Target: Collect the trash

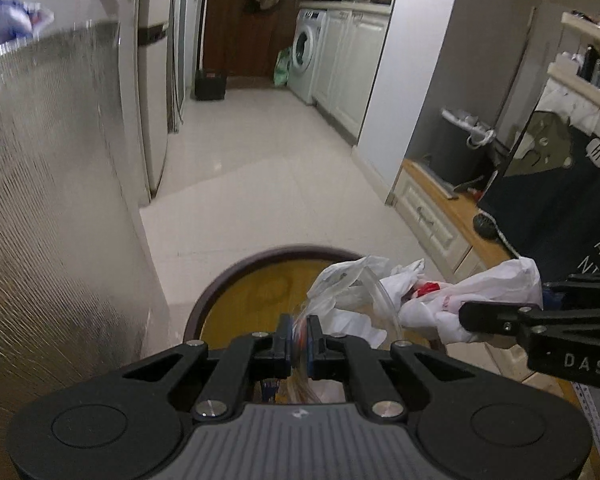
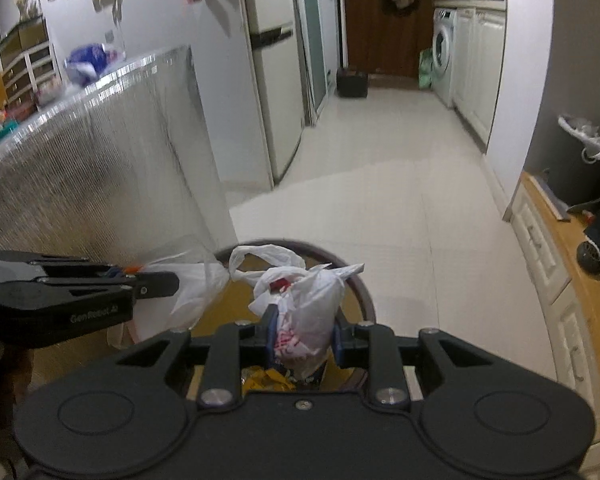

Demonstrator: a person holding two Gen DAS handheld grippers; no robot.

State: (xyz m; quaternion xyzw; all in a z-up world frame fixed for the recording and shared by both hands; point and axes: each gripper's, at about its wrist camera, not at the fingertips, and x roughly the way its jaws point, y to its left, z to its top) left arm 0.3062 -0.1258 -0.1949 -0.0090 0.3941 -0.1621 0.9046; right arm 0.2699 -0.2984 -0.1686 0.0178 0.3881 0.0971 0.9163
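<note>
Your left gripper points steeply downward with its jaws pinched tight on thin clear plastic, while your right gripper, close beside it and tilted the same way, stands partly spread, its pads pressing a white bag.

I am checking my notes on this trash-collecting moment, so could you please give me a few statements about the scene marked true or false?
1. The left gripper is shut on a thin clear plastic bag. True.
2. The right gripper is empty. False: its pads press on a bundled white plastic bag with red print.
3. Both bags hang over a round brown-rimmed bin. True.
4. The washing machine stands right beside the bin. False: it is far down the room, by the white cabinets.
5. The floor is dark carpet. False: it is pale, glossy tile.
</note>
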